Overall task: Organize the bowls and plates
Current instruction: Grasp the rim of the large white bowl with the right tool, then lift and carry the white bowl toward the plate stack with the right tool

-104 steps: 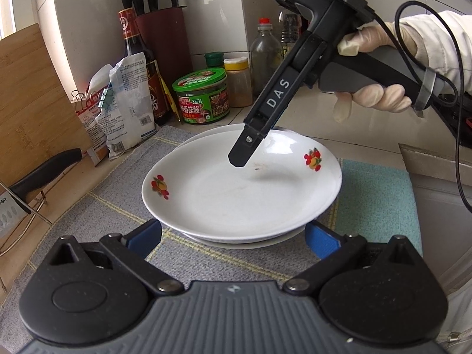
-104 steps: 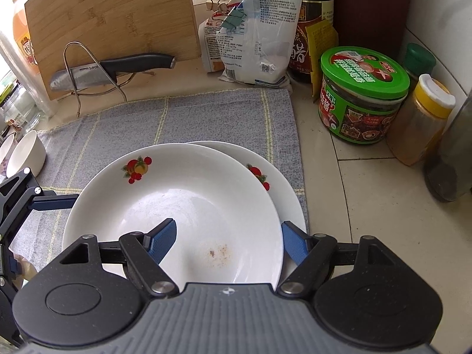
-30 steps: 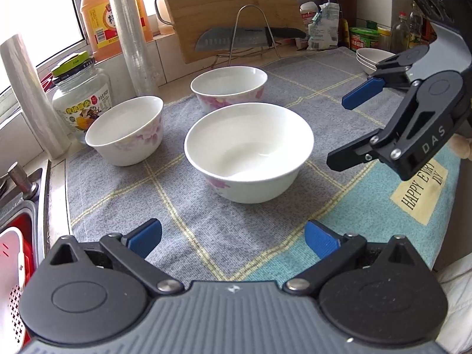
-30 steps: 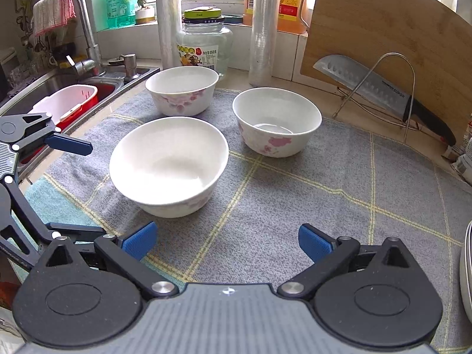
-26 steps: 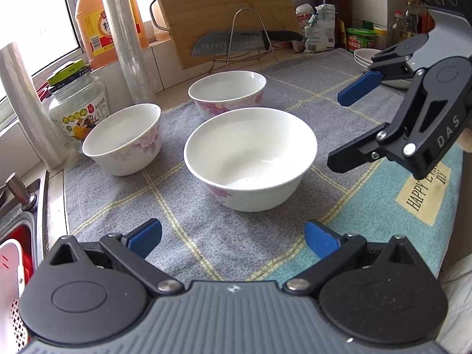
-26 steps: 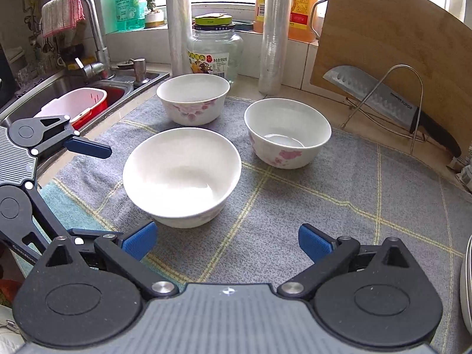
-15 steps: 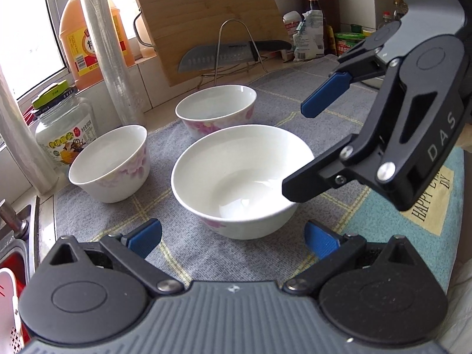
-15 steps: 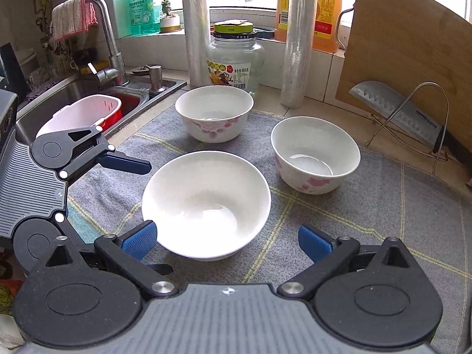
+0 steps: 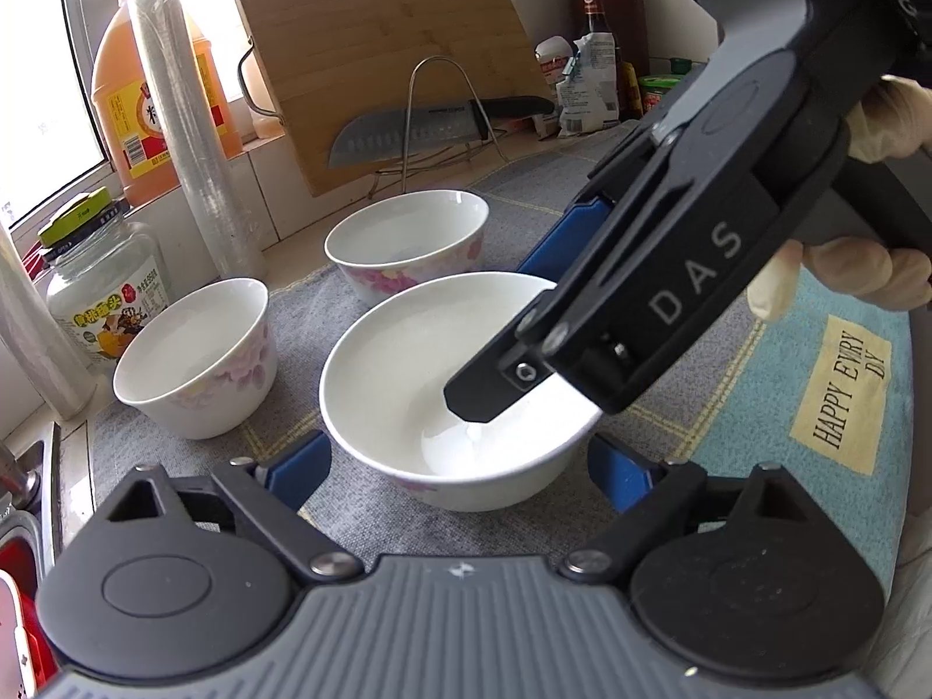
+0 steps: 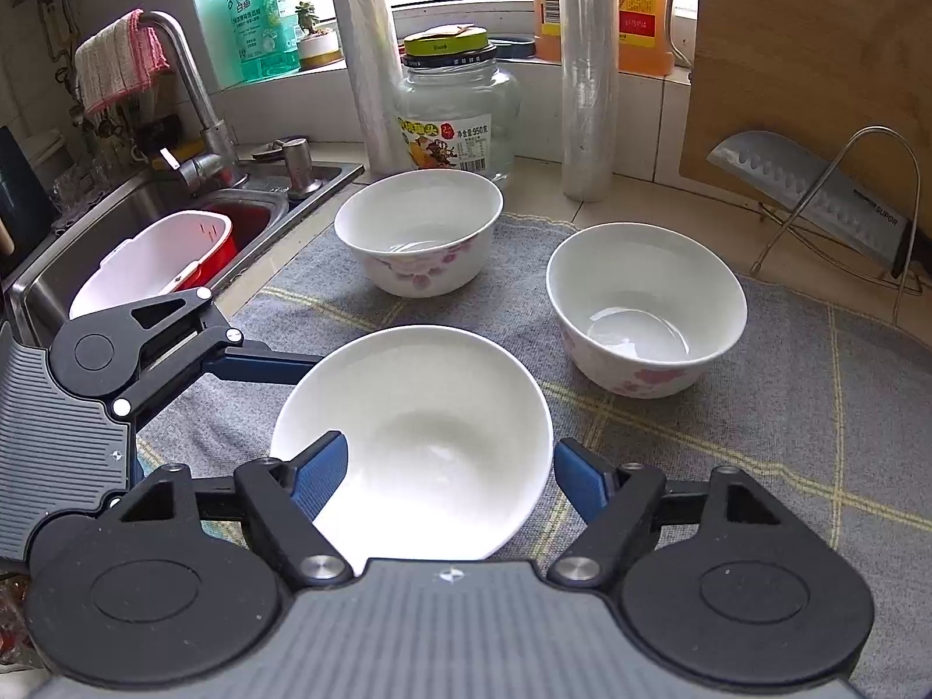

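Three white bowls with pink flowers stand on a grey mat (image 9: 361, 512). The nearest bowl (image 9: 408, 373) (image 10: 442, 408) sits between both grippers. My left gripper (image 9: 457, 472) has its blue pads beside the bowl's lower left and right sides, jaws closing, with a thin gap still showing. In the right wrist view only one of its fingers (image 10: 262, 364) shows, reaching the bowl's left rim. My right gripper (image 10: 448, 480) (image 9: 512, 320) straddles the bowl, one finger inside and the other outside the rim. Its jaws are closing.
A second bowl (image 10: 419, 233) and a third bowl (image 10: 646, 309) stand behind. Further back are a glass jar (image 10: 460, 110), two film rolls, a knife on a wire rack (image 9: 431, 128) and a cutting board. A sink with a red-and-white basin (image 10: 157, 262) lies at the left. A gloved hand (image 9: 862, 274) holds the right gripper.
Both grippers left the stacked plates and came to the bowls. In the last second the right gripper slid over the near bowl, one finger dropping inside. Both pairs of jaws narrowed.
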### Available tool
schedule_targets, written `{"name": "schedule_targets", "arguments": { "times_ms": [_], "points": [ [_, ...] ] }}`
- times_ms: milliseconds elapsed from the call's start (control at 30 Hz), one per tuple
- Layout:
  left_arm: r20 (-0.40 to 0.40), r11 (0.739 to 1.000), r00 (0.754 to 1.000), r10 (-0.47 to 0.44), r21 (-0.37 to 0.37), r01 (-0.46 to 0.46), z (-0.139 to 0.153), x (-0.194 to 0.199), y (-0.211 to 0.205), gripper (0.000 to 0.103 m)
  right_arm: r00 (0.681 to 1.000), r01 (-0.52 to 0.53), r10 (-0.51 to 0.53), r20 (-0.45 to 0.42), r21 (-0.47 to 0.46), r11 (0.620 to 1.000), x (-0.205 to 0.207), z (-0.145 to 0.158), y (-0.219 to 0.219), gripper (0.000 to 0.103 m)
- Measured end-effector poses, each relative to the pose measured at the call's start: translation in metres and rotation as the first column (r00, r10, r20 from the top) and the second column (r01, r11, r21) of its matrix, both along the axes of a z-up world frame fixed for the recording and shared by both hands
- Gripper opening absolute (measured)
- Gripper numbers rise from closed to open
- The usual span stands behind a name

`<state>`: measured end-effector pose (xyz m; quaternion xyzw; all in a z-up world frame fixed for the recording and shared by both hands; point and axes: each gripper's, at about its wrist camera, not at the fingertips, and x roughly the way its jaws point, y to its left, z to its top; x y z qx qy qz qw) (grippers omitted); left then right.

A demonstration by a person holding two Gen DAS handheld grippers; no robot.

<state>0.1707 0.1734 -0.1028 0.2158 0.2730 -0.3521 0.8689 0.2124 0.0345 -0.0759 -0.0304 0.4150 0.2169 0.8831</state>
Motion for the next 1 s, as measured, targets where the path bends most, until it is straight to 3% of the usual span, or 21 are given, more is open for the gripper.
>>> {"name": "schedule_targets", "arguments": {
  "times_ms": [300,1000],
  "points": [
    [-0.003,1.000,1.000,-0.026,-0.017,0.025,-0.001,0.003,0.000,0.092,1.000,-0.013,0.013,-0.018,-0.007,1.000,0.011,-0.002,0.001,0.075],
    [-0.011,0.999,0.999,-0.045,-0.005,0.045,0.000,0.003,-0.002,0.091,0.999,-0.012,0.012,-0.040,-0.001,1.000,0.012,0.002,0.000,0.074]
  ]
}}
